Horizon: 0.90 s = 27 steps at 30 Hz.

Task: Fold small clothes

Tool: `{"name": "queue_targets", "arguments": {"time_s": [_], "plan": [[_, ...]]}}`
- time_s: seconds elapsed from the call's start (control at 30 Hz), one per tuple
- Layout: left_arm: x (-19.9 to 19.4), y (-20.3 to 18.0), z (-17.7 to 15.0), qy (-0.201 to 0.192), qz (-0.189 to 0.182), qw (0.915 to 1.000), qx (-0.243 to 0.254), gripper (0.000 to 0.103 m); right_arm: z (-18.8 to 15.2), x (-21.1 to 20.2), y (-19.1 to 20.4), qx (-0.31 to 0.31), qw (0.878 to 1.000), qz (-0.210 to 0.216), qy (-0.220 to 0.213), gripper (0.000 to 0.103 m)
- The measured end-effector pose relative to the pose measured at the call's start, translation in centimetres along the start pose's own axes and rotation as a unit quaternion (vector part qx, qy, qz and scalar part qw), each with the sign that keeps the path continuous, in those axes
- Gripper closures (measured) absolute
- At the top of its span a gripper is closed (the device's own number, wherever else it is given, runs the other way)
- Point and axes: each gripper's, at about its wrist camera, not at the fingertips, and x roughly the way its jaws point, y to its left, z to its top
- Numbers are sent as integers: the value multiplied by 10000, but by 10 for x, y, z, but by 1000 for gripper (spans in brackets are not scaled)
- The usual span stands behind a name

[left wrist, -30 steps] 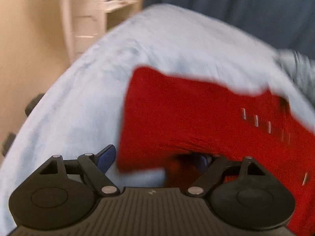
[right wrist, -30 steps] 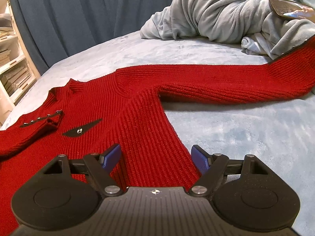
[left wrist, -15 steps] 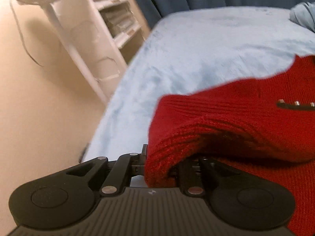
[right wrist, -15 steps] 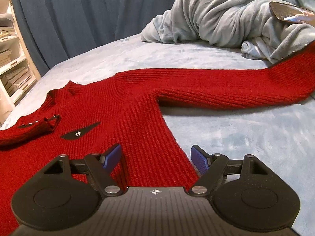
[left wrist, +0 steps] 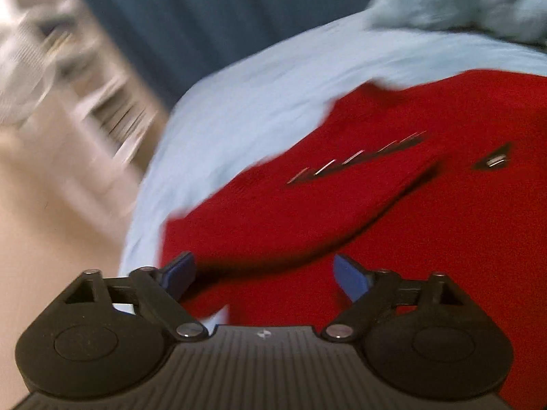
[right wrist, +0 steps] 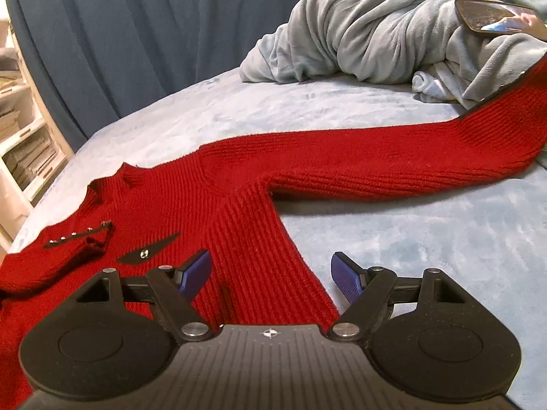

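Left claw (left wrist: 263,273) jaws have just been opening, releasing the folded-in sleeve (right wrist: 65,256) onto the red sweater (right wrist: 239,212) lower left; right claw (right wrist: 271,273) waits wide, empty, far sleeve unfolded.

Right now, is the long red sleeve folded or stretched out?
Stretched out. The sleeve lies flat across the bed, its end reaching the crumpled blanket.

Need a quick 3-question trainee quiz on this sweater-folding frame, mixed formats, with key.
1. True or false: the red sweater has one sleeve folded across its chest.
2. Multiple choice: the other sleeve lies A) stretched out on the bed toward the grey blanket, B) in the right gripper, C) rolled up.
3. Fill in: the left gripper is ___ and holds nothing.

Key: 1 true; 2 A; 3 open.
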Motion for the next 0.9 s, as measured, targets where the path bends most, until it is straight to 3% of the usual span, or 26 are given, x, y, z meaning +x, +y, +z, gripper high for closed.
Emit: {"name": "queue_targets", "arguments": {"time_s": [0.1,0.17,0.2,0.23,0.27,0.3,0.33,0.43,0.57,0.67,0.77,0.83,0.9], "plan": [[29,-42,31,38,-284,9985,463,2,3,-3,-2,42,10000,9,-48,24],[58,-64,48,472,-560,9963,457,4,4,-1,-3,98,9999,38,2,24],[72,-69,55,682,-711,9945,344,12,4,1,-3,122,9999,49,48,24],[84,-74,62,821,-851,9928,195,46,4,2,-4,152,9998,57,98,24],[92,-75,67,899,-1013,9908,2,71,4,3,-5,182,9997,77,141,24],[99,-75,73,975,-1094,9890,-221,86,4,4,-6,214,9996,92,174,24],[103,-75,78,974,-1008,9894,-368,93,5,4,-7,253,9994,97,192,24],[92,-69,100,664,-877,9918,-655,93,7,4,-13,394,9989,123,239,24],[44,-57,144,-180,-1214,9820,-1435,93,9,4,-19,620,9976,131,292,24],[21,-80,167,-545,-1588,9764,-1357,93,9,3,-20,655,9973,157,299,24],[29,-117,160,-425,-1569,9823,-929,87,9,4,-21,646,9973,152,319,24],[50,-136,144,150,-1447,9874,-620,35,10,5,-22,672,9970,148,350,24],[58,-133,122,298,-1213,9905,-575,21,11,6,-24,714,9967,147,367,24]]}}
